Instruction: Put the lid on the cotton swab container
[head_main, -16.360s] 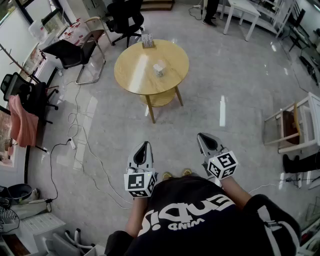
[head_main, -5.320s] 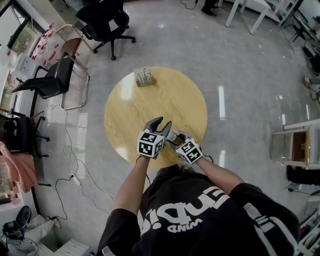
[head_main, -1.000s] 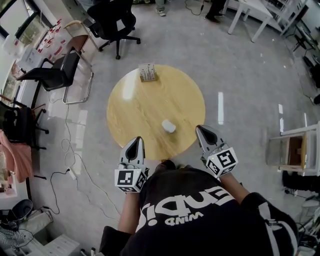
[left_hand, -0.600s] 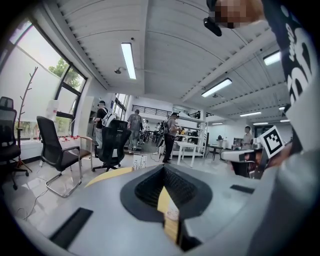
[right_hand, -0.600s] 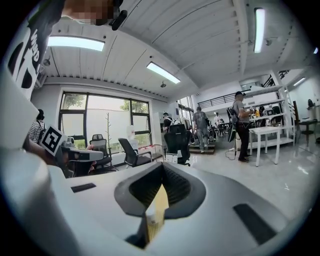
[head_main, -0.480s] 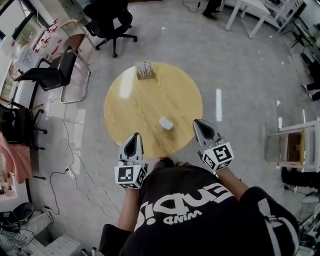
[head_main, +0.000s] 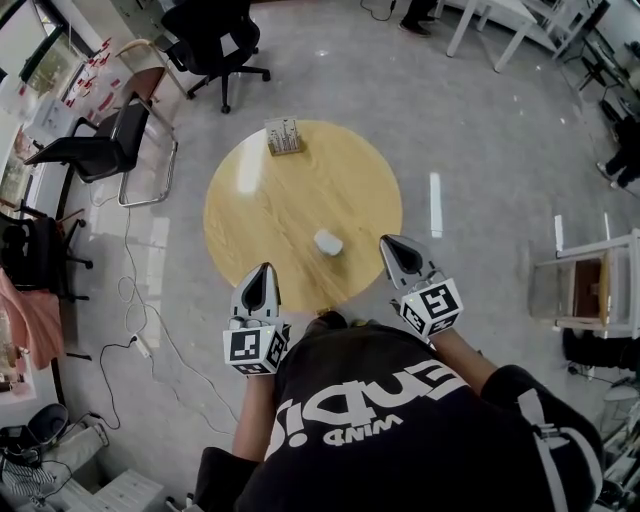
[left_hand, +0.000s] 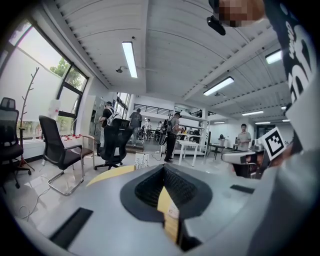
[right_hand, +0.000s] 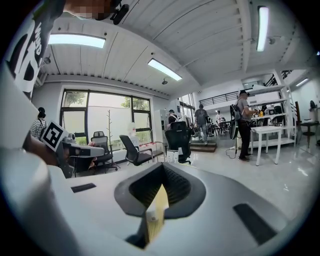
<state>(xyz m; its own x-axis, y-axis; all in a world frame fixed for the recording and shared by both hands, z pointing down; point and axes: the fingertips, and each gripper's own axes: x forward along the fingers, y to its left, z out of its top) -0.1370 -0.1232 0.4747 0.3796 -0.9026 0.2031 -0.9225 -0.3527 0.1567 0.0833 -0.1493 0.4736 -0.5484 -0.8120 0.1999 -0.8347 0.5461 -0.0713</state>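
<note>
Resting on the round light-wood bench (head_main: 262, 205), the small white cotton swab container (head_main: 327, 242) stands near the person's edge, between the two grippers and apart from both. The left gripper (head_main: 264, 271) and right gripper (head_main: 389, 244) hover by that edge, each with its fingers (left_hand: 176, 186) pressed together on nothing. Its lid is too small to judge.

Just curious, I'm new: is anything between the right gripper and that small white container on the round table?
Nothing visible does; only bare tabletop shows between the right gripper and the white container.
</note>
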